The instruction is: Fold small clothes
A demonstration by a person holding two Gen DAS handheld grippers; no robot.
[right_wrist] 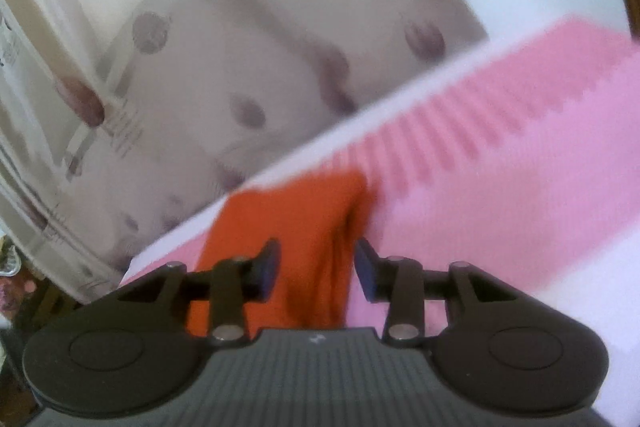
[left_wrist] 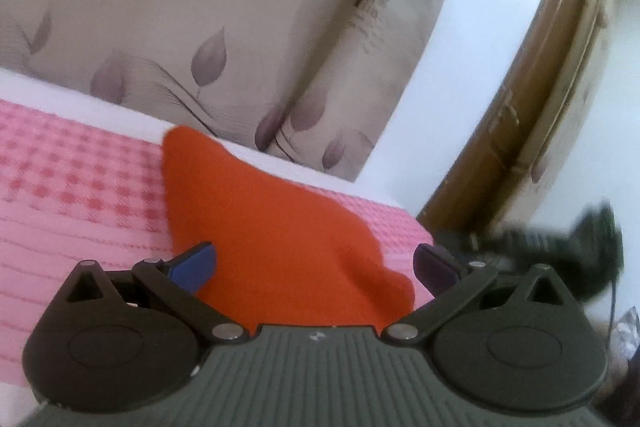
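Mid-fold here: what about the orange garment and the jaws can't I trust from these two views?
- Orange garment: near edge hidden behind the left gripper body, left wrist view.
- Its fold state: smeared by motion blur, right wrist view.
- Right gripper: jaws apart, cloth contact unclear in blur.

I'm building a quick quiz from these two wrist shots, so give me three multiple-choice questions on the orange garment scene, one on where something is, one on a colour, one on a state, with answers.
1. Where does the orange garment lie?
A. on the pink checked cloth
B. on a wooden floor
C. inside a basket

2. What colour are the leaves printed on the beige fabric behind?
A. green
B. purple-grey
C. yellow

3. How does the left gripper stand?
A. shut on the garment
B. shut on nothing
C. open, pads apart

Answers: 1 A, the garment rests on the pink cloth near its far edge. 2 B, the leaves show dull purple-grey. 3 C, the fingers stand wide apart with the garment lying loose between and ahead of them.
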